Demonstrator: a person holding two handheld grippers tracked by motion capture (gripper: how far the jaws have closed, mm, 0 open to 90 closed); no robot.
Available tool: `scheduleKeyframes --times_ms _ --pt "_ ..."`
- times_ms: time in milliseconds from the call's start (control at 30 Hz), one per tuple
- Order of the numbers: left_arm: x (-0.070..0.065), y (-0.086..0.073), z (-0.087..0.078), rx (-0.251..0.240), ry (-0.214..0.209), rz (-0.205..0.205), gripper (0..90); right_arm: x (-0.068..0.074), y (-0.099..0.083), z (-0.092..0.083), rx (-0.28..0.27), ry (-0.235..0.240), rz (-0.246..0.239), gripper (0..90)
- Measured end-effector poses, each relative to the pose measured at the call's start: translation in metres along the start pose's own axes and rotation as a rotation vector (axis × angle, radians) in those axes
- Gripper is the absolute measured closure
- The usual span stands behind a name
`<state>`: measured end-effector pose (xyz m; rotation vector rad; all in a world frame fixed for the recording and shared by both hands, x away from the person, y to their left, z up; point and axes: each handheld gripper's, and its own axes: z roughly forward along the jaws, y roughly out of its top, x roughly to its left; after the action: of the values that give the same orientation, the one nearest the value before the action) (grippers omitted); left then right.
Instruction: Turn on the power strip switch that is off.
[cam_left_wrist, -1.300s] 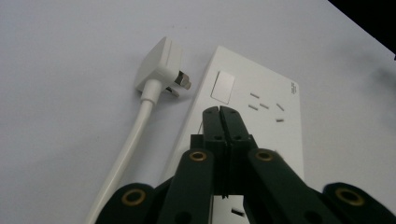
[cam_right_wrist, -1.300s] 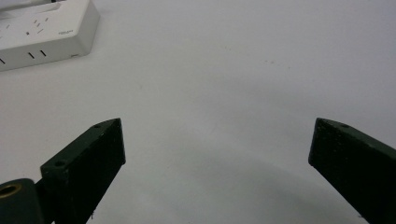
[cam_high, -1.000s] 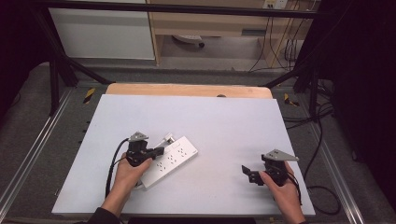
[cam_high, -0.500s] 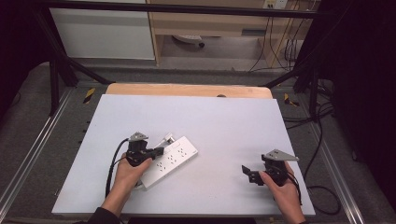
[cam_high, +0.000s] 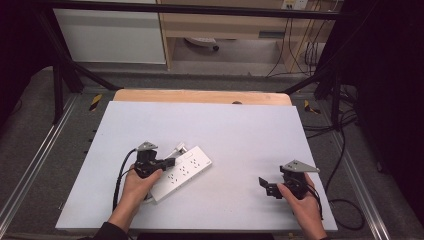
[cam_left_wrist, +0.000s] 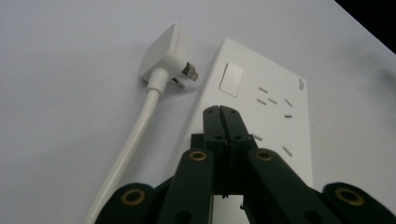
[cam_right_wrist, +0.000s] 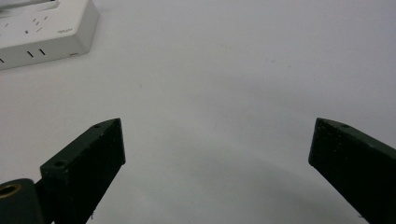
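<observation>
- A white power strip (cam_high: 181, 173) is seen lying flat and slantwise on the left half of the white table (cam_high: 240, 130), its sockets and rocker switch facing up.
- Its own white plug (cam_left_wrist: 167, 52) is laid on the table just beside the switch end, prongs toward the strip, with the cord (cam_left_wrist: 128, 144) trailing back along the strip's edge.
- The left gripper (cam_left_wrist: 222, 122) is held over the strip's near part, its jaws pressed together with nothing between them; contact with the strip cannot be told.
- The right gripper (cam_high: 270, 187) is held well apart at the table's right, jaws spread wide and empty.
- Against the pictures of a second ago, nothing is found moved: strip, plug and both grippers are placed as before, so no step is judged begun.
</observation>
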<state>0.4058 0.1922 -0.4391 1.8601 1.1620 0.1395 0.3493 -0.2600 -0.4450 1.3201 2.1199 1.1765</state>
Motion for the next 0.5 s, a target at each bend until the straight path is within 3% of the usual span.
scheduleKeyframes --times_ms 500 --pt "0.0018 0.0003 0.0002 -0.002 -0.01 -0.018 90.0 0.0004 -0.0001 0.0002 0.006 0.002 -0.002 4.1"
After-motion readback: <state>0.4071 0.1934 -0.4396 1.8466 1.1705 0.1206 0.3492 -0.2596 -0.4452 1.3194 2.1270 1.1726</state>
